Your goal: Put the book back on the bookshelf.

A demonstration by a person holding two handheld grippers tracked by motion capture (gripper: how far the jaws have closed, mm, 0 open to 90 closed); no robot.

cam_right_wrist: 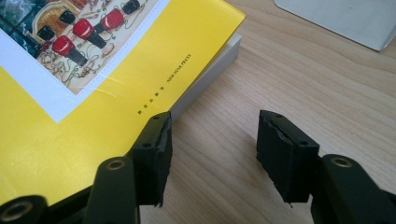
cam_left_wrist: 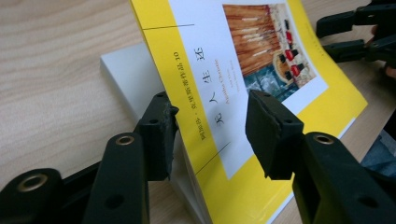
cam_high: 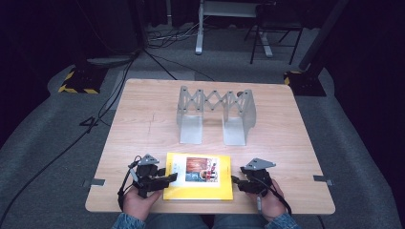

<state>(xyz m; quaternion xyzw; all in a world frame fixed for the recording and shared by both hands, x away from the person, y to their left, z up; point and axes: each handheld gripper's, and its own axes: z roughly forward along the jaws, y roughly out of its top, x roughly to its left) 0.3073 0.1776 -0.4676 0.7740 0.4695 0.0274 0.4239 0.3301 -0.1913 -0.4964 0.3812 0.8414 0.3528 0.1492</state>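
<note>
- Left gripper: lower left of the high view, at the left short edge of the yellow book. In the left gripper view its fingers are spread, with the lifted cover's edge running up between them; one finger sits under the cover beside the page block, the other over the cover face. Not pressed on it, as far as this angle shows.
- Yellow book: lower centre of the high view, flat on the desk near its front edge, long axis left to right, so one short edge faces each gripper.
- Right gripper: lower right of the high view, at the book's right short edge. In the right gripper view its fingers are spread and hold nothing; one lies against the book's edge, the other over bare desk.
- Judgement: the left gripper is better placed; closing would pinch the cover.
- Metal folding rack: upper centre of the high view, well apart behind the book.
</note>
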